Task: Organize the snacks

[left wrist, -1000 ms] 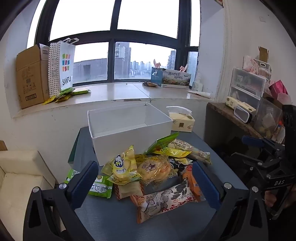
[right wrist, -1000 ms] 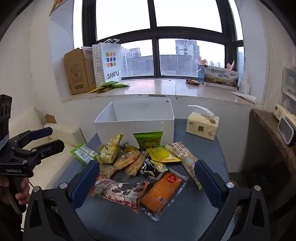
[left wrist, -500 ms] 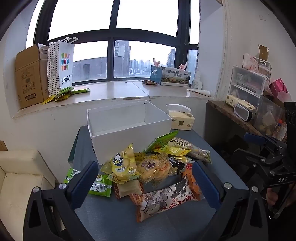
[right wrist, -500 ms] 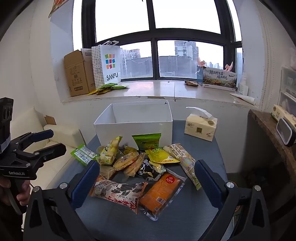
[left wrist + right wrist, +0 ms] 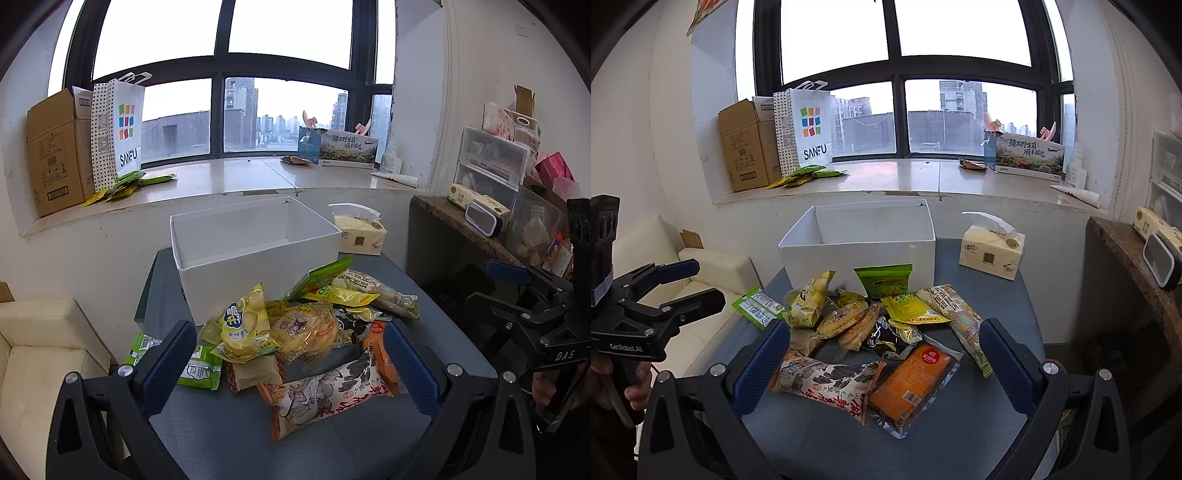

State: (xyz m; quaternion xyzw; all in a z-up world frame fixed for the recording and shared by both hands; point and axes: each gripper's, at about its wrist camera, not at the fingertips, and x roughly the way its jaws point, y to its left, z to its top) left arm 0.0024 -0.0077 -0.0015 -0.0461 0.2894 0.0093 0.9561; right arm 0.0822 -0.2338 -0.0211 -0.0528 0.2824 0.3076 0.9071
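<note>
Box [image 5: 857, 254] appears empty; all snacks [image 5: 871, 332] lie heaped on desk [image 5: 960, 435]. Both tools [image 5: 288, 363] [image 5: 882, 363] gape wide, holding nothing.

Glossy plastic snack packets [image 5: 905, 384] — matt cardboard box [image 5: 857, 254]

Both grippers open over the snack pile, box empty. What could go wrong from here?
1. The snacks overlap: the orange packet lies partly under the long illustrated bag, so a grab may drag a neighbour along.
2. The green packet sits at the table's left edge and could get knocked off.
3. Left gripper and right gripper face the same pile and might collide.
</note>
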